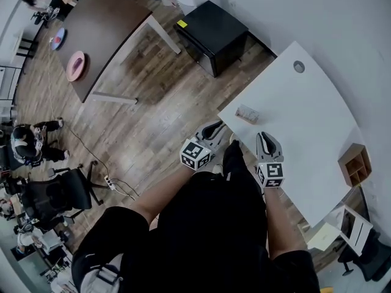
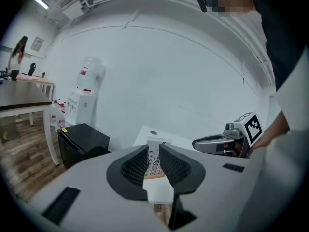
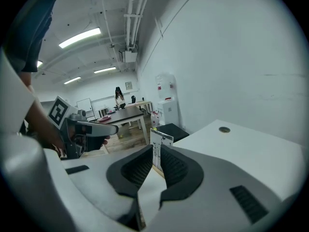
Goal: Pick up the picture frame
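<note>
The picture frame (image 1: 247, 113) is being kept upright on the white desk (image 1: 305, 102), close to the edge nearest the person. The left claw (image 2: 154, 152) is being held narrowly apart and empty, with the frame being seen through its gap farther ahead. The right claw (image 3: 155, 153) is being held all but closed on nothing, with only a slit being left. Both claws are being aimed at the frame, near it but apart.
</note>
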A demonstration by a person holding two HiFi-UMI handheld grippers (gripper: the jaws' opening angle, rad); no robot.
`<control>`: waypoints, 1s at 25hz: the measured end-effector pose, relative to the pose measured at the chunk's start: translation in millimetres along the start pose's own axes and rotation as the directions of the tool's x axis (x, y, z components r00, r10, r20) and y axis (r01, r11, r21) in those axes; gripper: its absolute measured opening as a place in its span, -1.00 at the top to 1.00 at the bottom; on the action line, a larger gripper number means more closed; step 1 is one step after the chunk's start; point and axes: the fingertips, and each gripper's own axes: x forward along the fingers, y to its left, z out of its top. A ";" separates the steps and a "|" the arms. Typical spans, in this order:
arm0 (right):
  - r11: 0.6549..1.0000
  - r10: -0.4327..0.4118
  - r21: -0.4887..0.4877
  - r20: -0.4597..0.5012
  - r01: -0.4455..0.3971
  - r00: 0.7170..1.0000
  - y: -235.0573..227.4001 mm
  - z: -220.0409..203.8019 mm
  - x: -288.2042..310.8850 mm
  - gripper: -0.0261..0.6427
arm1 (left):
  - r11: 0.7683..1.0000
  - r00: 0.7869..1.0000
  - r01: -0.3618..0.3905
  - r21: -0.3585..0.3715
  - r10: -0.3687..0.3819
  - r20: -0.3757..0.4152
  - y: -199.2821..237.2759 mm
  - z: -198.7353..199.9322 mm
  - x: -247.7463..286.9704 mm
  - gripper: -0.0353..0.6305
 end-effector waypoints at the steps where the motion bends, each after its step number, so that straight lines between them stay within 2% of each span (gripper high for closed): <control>1: 1.000 0.006 0.007 -0.021 -0.005 1.000 -3.4 -5.9 3.9 0.81 | 1.000 1.000 0.003 0.003 -0.003 -0.019 2.8 -4.7 5.1 0.69; 4: 1.000 0.025 0.021 -0.086 -0.023 0.996 -12.5 -23.6 16.8 0.79 | 1.000 0.997 0.018 0.019 -0.017 -0.074 11.3 -17.7 22.1 0.63; 7: 0.999 0.038 0.032 -0.134 -0.034 0.990 -22.3 -38.5 32.1 0.62 | 0.998 0.990 0.032 0.049 -0.025 -0.142 21.6 -32.1 42.5 0.61; 10: 0.998 0.053 0.044 -0.167 -0.046 0.985 -26.4 -52.7 45.4 0.57 | 0.997 0.977 0.045 0.063 -0.031 -0.211 30.3 -50.0 57.0 0.61; 15: 0.996 0.091 0.009 -0.219 -0.092 0.971 -31.8 -71.1 67.2 0.51 | 0.991 0.966 0.108 0.078 -0.086 -0.244 30.3 -61.2 82.9 0.54; 18: 0.992 0.118 -0.001 -0.267 -0.123 0.956 -30.4 -84.4 79.1 0.47 | 0.990 0.959 0.111 0.085 -0.084 -0.271 36.5 -66.9 91.6 0.50; 25: 0.988 0.135 -0.028 -0.306 -0.151 0.942 -33.1 -89.5 97.2 0.43 | 0.979 0.931 0.161 0.125 -0.109 -0.348 41.1 -78.9 108.6 0.45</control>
